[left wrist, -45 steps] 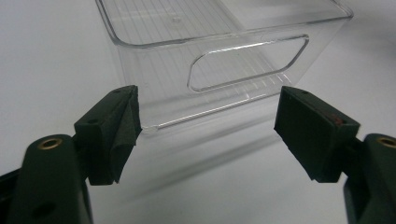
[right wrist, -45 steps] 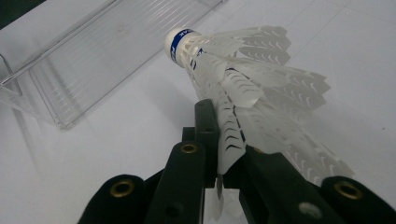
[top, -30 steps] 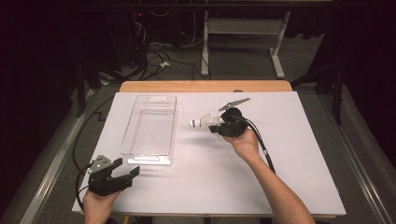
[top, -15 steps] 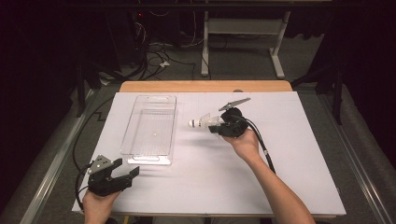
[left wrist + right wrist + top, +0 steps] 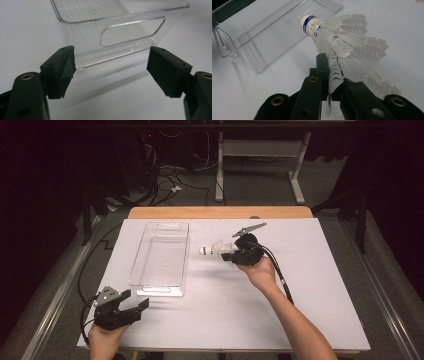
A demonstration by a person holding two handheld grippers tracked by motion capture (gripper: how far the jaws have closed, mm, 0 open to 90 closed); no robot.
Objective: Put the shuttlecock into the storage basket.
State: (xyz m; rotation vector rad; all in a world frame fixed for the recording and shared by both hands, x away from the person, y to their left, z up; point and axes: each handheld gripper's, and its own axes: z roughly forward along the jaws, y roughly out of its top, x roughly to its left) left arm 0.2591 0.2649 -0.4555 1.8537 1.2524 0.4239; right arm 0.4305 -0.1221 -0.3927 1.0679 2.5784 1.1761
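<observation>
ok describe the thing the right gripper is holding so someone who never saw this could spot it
On the white table, look just right of the clear plastic bin. There the right gripper is shut on a shuttlecock, pinching its feather skirt so the cork points toward the bin. It is the one white feathered thing, with a blue band around its rounded cork tip.

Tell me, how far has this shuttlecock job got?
Done: the right gripper has picked up the shuttlecock, jaws shut on its feathers. In hand: it holds it above the white table, just right of the clear plastic bin, cork end toward it. Left, probably: dropping it into the bin. The left gripper waits open at the bin's near end.
</observation>
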